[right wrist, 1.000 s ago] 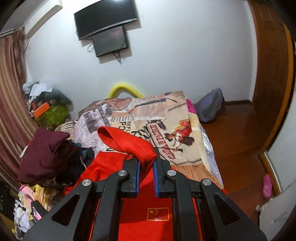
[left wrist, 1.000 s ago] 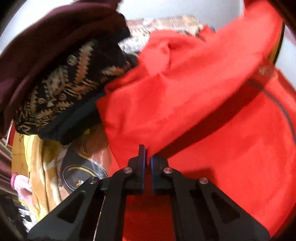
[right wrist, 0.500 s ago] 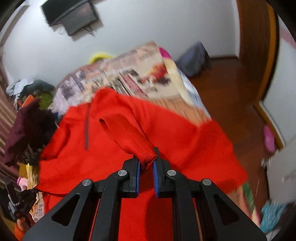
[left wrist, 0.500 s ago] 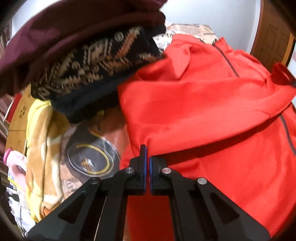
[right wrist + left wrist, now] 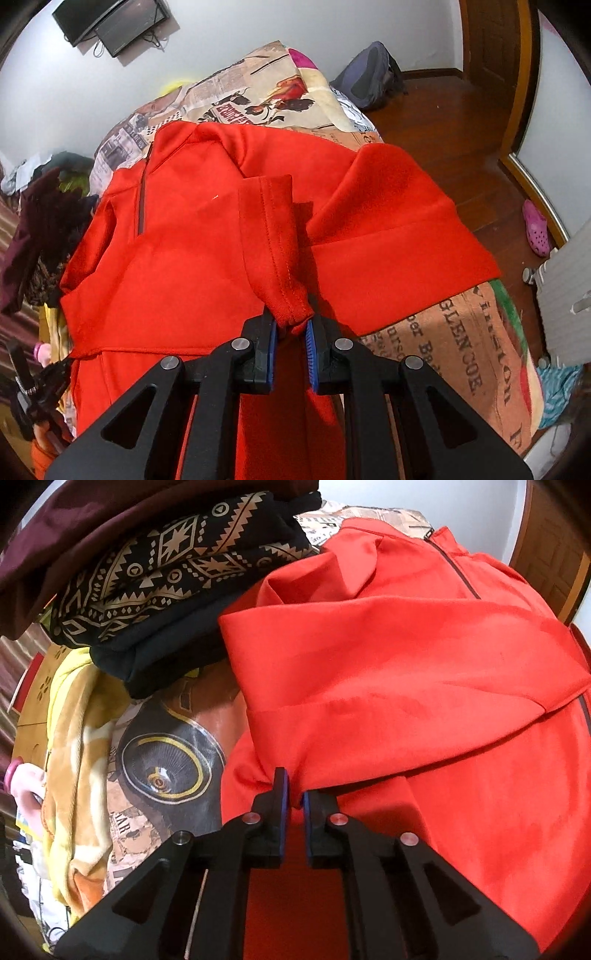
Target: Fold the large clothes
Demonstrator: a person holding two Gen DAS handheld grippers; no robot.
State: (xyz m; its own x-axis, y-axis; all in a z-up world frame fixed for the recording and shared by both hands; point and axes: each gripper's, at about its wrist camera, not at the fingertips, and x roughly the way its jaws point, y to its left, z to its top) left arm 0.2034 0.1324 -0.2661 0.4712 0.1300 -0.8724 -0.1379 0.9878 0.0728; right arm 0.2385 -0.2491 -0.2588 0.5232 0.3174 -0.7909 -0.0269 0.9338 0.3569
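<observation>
Left tool [image 5: 293, 794] pinches red jacket [image 5: 424, 672] beside stacked dark clothes [image 5: 177, 576].

walls [image 5: 258, 33] white | floor [image 5: 454, 122] dark wood | bed [image 5: 258, 99] newsprint cover | wall screen [image 5: 110, 22]

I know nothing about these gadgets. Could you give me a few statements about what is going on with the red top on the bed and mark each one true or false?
1. The right gripper has its jaws closed on a stitched hem of the red zip-neck top. True.
2. The left gripper hangs open, clear of any cloth. False: it pinches a fold of the same red top.
3. A black folded garment with a tan geometric pattern lies beside the red top. True.
4. The red top lies on a bare wooden table. False: it lies on a bedspread with a newspaper print.
5. A pink clog sits on the wooden floor. True.
</observation>
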